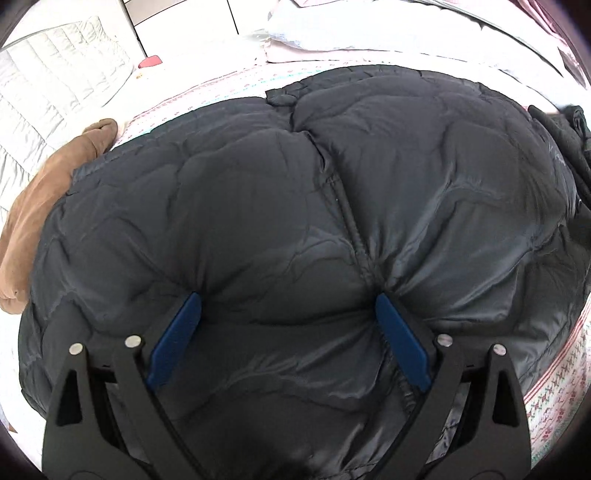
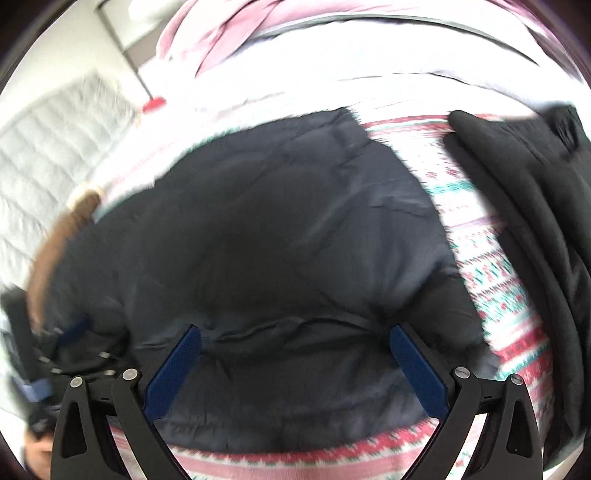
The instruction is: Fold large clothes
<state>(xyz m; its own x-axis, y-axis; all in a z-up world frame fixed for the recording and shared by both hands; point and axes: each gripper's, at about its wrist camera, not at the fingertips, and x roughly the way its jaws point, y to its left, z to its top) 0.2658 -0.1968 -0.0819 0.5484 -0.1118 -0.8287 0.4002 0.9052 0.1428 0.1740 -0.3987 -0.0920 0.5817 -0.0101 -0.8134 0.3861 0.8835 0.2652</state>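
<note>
The puffy jacket (image 1: 295, 206) lies spread on the bed (image 2: 491, 258), both the left gripper (image 1: 288, 299) and right gripper (image 2: 295, 332) released over it; soft, slippery, bulky, best pinched at a hem or seam.

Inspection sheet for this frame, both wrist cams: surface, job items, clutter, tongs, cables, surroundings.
Surface: bedspread, patterned in pink, red and green, under everything.
Job's things: dark puffer jacket spread flat, zipper up the middle.
Clutter: brown garment at the jacket's left edge; black garment to its right; pale bedding piled behind; small red object beyond the bed.
Tongs: left tongs open, tips pressing into the jacket; right tongs open over the jacket, contact unclear, view blurred.
Cables: nothing seen.
Surroundings: white quilted panel at left.
</note>
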